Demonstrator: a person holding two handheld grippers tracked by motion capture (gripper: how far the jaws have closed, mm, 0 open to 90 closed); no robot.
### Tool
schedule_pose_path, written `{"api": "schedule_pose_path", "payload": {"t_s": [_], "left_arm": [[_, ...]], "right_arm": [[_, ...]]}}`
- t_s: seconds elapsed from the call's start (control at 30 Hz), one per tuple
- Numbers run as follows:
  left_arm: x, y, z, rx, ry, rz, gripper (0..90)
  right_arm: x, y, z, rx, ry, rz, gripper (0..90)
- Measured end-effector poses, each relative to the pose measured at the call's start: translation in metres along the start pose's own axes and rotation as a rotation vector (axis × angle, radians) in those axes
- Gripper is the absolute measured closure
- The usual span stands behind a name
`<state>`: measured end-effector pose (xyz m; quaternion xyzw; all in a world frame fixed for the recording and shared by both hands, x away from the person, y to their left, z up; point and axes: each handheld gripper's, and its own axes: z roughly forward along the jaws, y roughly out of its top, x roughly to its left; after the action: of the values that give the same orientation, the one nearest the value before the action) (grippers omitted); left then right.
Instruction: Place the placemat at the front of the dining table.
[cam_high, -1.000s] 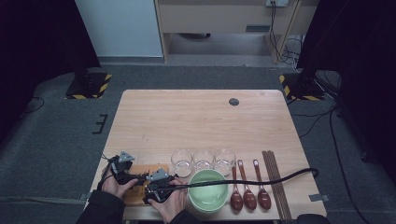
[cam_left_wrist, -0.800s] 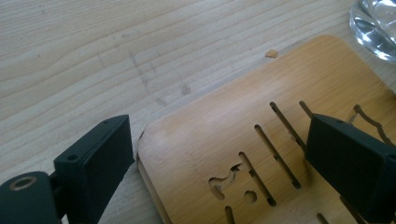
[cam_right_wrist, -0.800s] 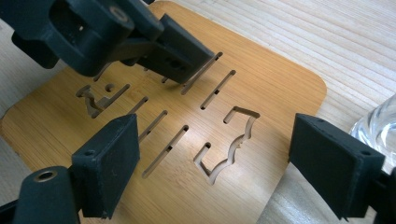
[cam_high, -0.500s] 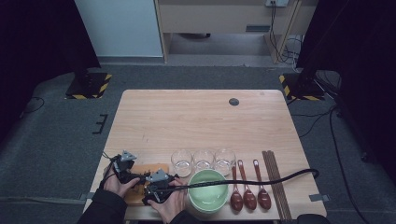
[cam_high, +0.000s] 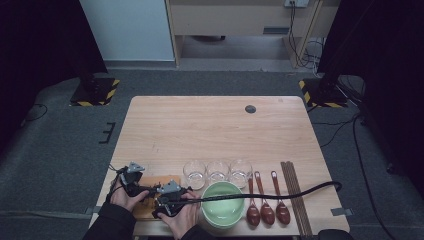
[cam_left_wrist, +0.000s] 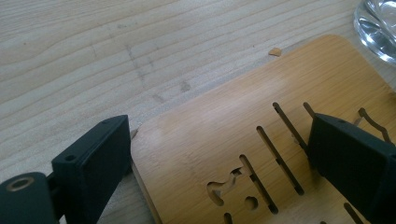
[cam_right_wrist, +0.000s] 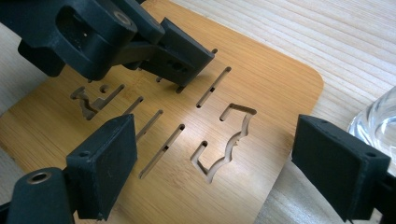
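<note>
1. I see a dark room with a grey floor, and a light wood table (cam_high: 215, 130) in the middle of it.
2. Near the front left corner of the table lies a flat bamboo board (cam_right_wrist: 187, 140) with slots and shapes cut through it. This is the thing I am working on.
3. Just to the right of the board stand three clear glasses (cam_high: 217, 172) in a row. In front of them sits a green bowl (cam_high: 223, 204), then three brown spoons (cam_high: 267, 200) and some dark chopsticks (cam_high: 294, 195).
4. My left hand-held gripper (cam_left_wrist: 224, 154) is open wide. One jaw sits off the board's left edge and the other jaw hangs over the slots. It holds nothing.
5. My right hand-held gripper (cam_right_wrist: 219, 172) is open wide too. It hangs over the board's right end, with one jaw out past the edge, near a glass. It holds nothing.
6. I think the step is to grab the board by its edges.
7. To do it well, I should slide a jaw low along the table so it gets under the thin edge.
8. I should close slowly and hold both ends level so the board does not tip.
9. I must keep the right jaw away from the nearest glass (cam_right_wrist: 373, 126), because a bump could knock it.
</note>
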<state>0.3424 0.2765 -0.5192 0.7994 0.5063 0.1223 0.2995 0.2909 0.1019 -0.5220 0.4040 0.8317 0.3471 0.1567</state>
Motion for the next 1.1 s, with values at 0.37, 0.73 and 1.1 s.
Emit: {"api": "schedule_pose_path", "payload": {"t_s": [0.37, 0.73, 1.1], "left_arm": [[0.0, -0.0011, -0.0001, -0.003, 0.001, -0.002, 6.5], [0.0007, -0.0019, -0.0001, -0.007, -0.004, -0.002, 6.8], [-0.0009, -0.0005, -0.0016, 0.005, 0.01, -0.012, 8.6]], "right_arm": [[0.0023, 0.0023, 0.0056, 0.016, -0.006, 0.007, 7.1], [0.0036, 0.0005, 0.006, -0.001, -0.008, -0.001, 7.1], [0.0032, -0.0005, 0.0057, -0.013, -0.007, -0.009, 8.2]]}}
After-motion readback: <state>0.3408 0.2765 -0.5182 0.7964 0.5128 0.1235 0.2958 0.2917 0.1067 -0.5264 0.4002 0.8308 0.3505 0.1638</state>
